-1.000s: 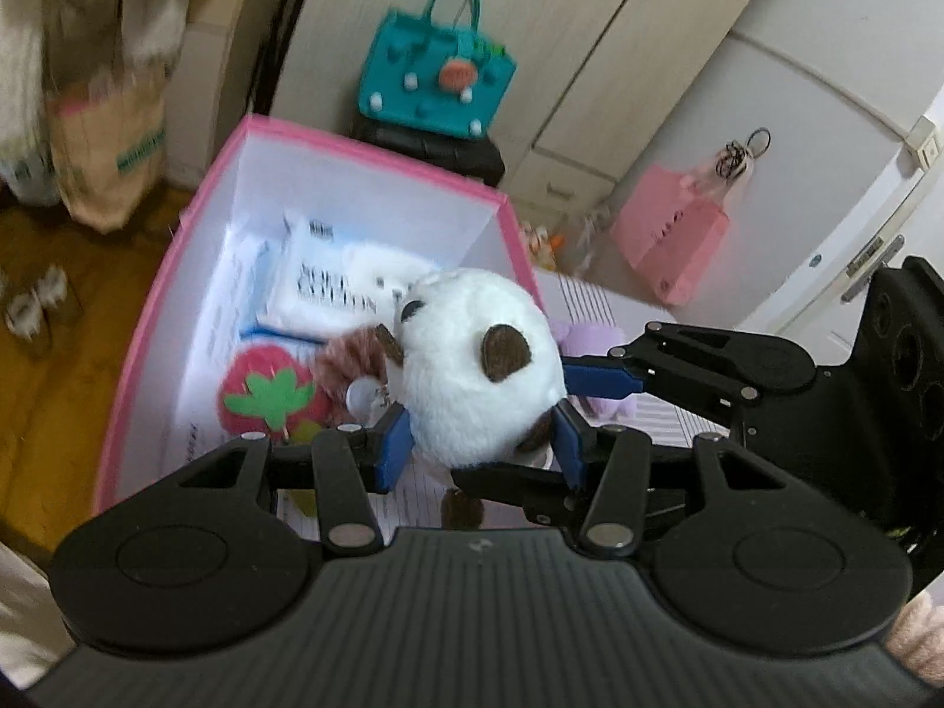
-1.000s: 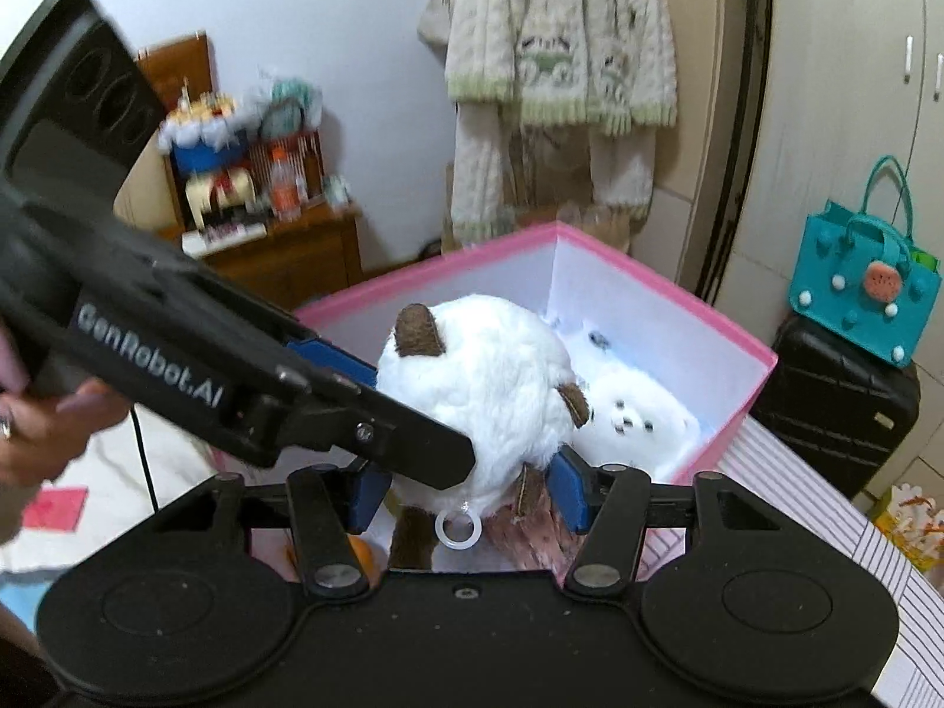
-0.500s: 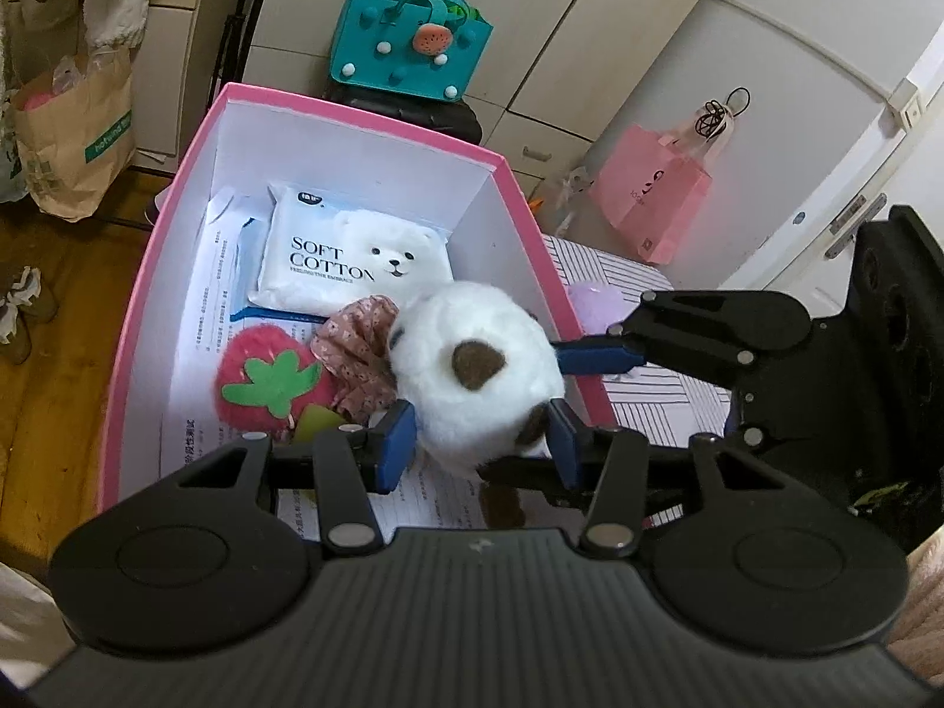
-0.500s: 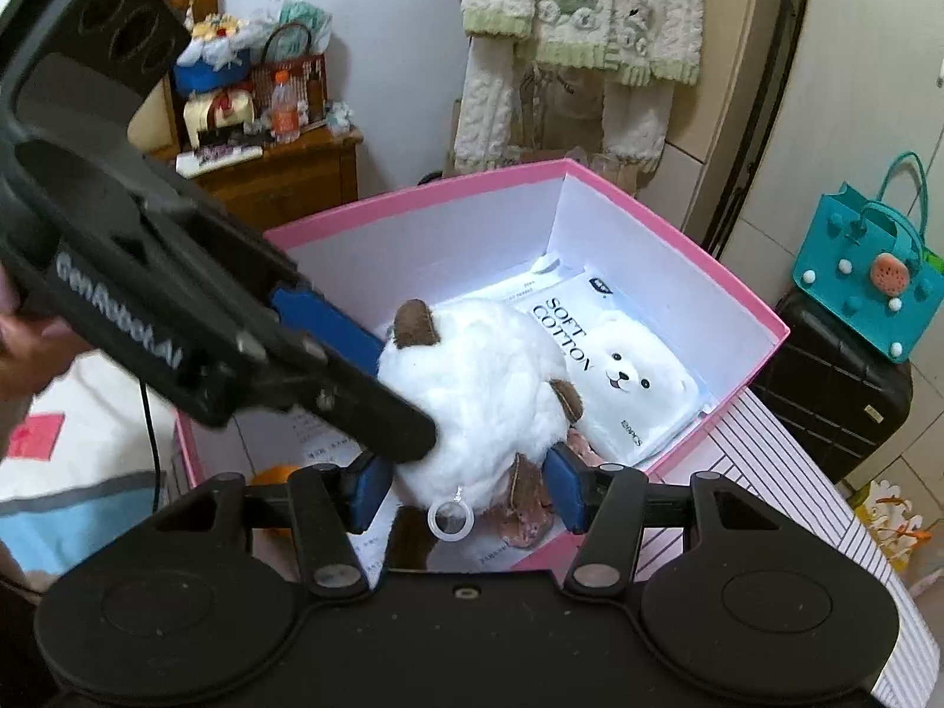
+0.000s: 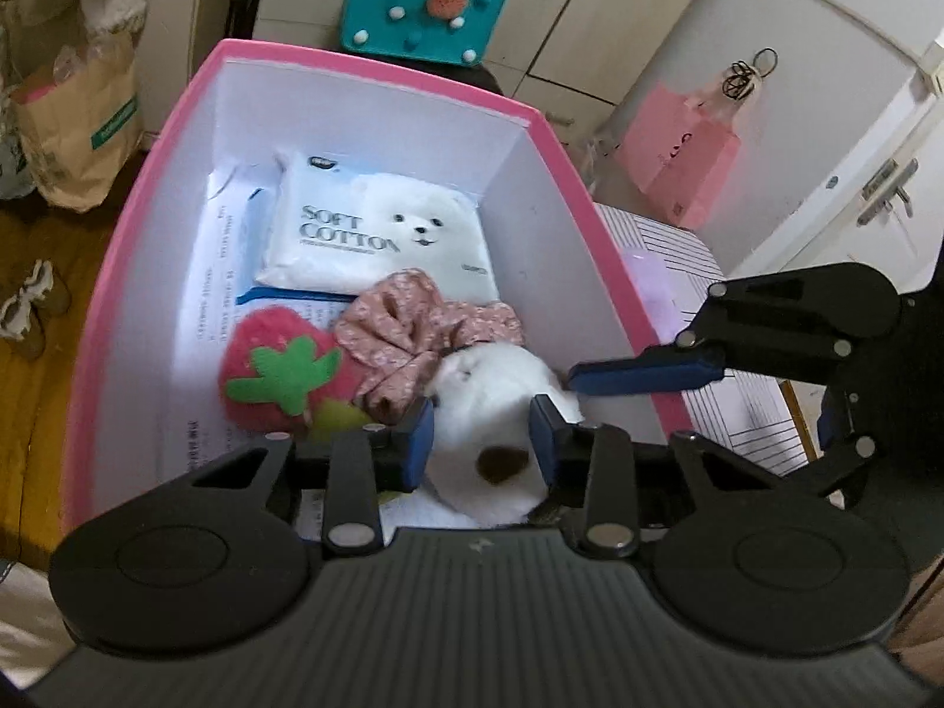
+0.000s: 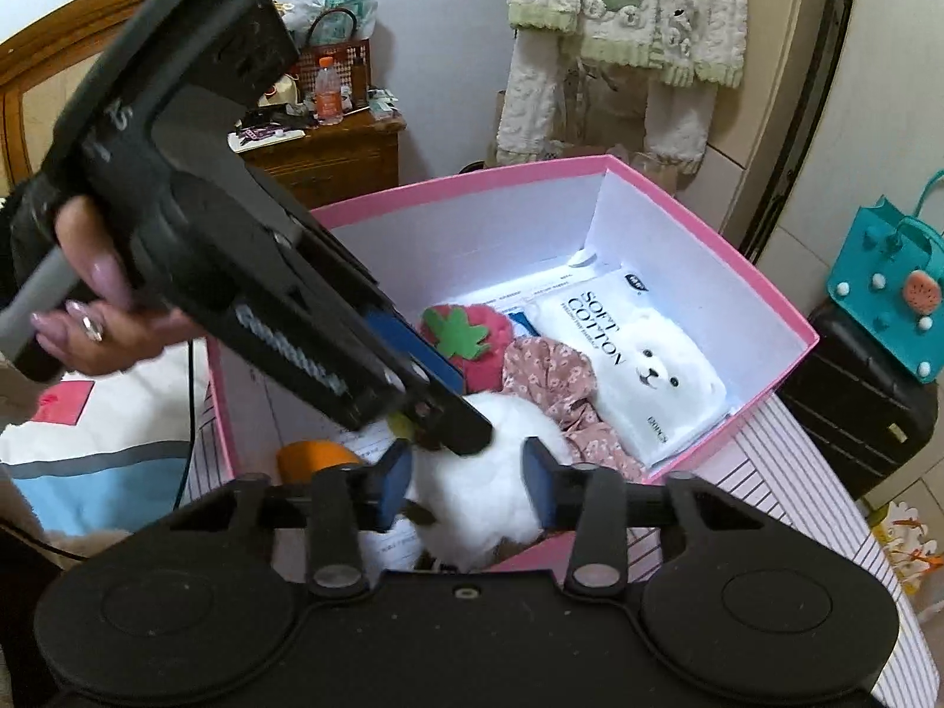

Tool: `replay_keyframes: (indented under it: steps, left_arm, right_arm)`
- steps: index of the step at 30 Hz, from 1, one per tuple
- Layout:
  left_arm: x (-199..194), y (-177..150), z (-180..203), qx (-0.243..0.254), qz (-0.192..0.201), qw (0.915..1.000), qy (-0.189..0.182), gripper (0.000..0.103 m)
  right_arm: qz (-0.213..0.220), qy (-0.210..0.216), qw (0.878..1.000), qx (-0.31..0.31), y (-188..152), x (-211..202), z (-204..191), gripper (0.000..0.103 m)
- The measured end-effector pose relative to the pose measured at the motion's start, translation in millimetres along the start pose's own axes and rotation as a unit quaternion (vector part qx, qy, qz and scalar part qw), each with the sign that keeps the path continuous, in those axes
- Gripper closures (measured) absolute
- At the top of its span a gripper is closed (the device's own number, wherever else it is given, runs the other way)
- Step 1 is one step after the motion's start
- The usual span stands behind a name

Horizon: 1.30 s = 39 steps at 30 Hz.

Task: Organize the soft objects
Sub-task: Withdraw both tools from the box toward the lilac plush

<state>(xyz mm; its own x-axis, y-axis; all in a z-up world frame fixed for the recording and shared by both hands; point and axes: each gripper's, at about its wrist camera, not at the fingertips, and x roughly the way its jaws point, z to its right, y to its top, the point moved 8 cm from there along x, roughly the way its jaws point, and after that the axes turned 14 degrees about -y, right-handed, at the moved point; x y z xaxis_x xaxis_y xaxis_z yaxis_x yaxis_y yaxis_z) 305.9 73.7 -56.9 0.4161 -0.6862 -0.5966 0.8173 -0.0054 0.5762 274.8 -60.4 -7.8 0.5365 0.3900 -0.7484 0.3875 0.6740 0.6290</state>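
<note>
Both tools have come down into the pink box (image 5: 377, 68) over the last second. A moment ago they carried the white plush toy (image 5: 489, 413) above the rim; now it sits low in the near corner, beside the floral scrunchie (image 5: 413, 324) and close to the strawberry plush (image 5: 277, 371).

The left tool (image 5: 481, 442) has its blue pads on either side of the toy, pressed into the fur as far as I can judge, so it looks closed on it. The right tool (image 6: 466, 481) also straddles the white fur from its own side, pads against it, and seems to grip it too. In the right wrist view the left tool reaches in from the upper left, its tip touching the top of the plush.

Further back in the box, the soft cotton pack (image 5: 377, 230) lies flat on printed paper sheets (image 5: 218, 271) against the far wall, just as it did before. Something orange (image 6: 315, 457) shows at the near left corner in the right view; I cannot tell what it is.

To my eye the toy is as good as placed. What remains is letting go, and both tools will need to spread wide enough that the fur does not cling and lift back out.
</note>
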Motion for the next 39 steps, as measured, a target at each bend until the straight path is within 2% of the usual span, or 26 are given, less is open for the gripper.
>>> replay_keyframes:
  steps: [5, 11, 16, 20, 27, 33, 39]
  left_arm:
    - [-2, -1, 11, 0.027, 0.005, 0.9988, 0.039, 0.070]
    - [-28, 0, 42, 0.089, 0.038, 0.9912, 0.090, 0.066]
    - [-53, -4, 77, 0.126, 0.047, 0.9859, 0.099, 0.060]
    - [-70, -1, 106, 0.156, 0.060, 0.9779, 0.126, 0.056]
    - [-73, -6, 161, 0.192, 0.072, 0.9717, 0.117, 0.051]
    - [-58, -10, 198, 0.208, 0.087, 0.9708, 0.083, 0.046]
    - [-24, -10, 228, 0.231, 0.085, 0.9682, 0.043, 0.044]
  right_arm:
    - [0.025, 0.006, 0.999, 0.028, -4, -13, 2, 0.061]
    - [0.070, 0.011, 0.993, 0.098, -13, -59, 21, 0.059]
    - [0.086, 0.015, 0.987, 0.132, -31, -93, 31, 0.056]
    - [0.097, 0.003, 0.985, 0.145, -45, -117, 37, 0.056]
    - [0.121, -0.027, 0.980, 0.157, -71, -154, 48, 0.052]
    - [0.120, -0.064, 0.979, 0.154, -93, -170, 60, 0.048]
    - [0.134, -0.099, 0.973, 0.160, -115, -180, 74, 0.040]
